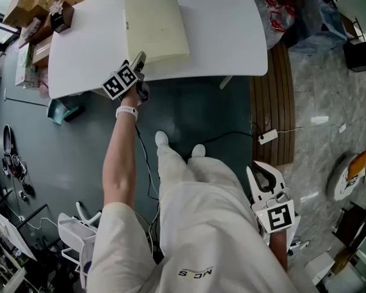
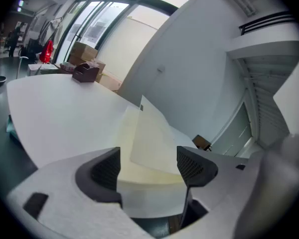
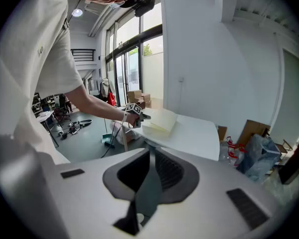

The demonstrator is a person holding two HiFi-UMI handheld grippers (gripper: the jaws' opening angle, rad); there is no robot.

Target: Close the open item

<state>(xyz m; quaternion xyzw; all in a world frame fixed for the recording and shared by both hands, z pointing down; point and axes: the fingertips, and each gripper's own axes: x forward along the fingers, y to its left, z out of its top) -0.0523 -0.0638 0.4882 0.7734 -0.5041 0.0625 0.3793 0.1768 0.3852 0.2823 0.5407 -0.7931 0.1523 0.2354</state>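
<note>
A cream, flat box-like item [image 1: 155, 28] lies on the white table [image 1: 222, 35], near its front edge. In the left gripper view its top flap [image 2: 154, 136] sits slightly raised over the thicker lower part [image 2: 144, 176]. My left gripper [image 1: 139, 58] is at the item's near left corner, and its jaws [image 2: 148, 163] stand wide apart just short of the item's front edge. Its pads touch nothing. My right gripper [image 1: 259, 168] hangs low beside the person's right leg, far from the table. Its jaws [image 3: 150, 169] are together with nothing between them.
Cardboard boxes [image 1: 33, 5] and a dark tape dispenser [image 1: 61, 20] crowd the table's far left end. A teal dustpan [image 1: 61, 110] lies on the floor at left. A power strip [image 1: 267, 137] with its cable lies on the floor at right, and bags [image 1: 311, 17] are piled beyond.
</note>
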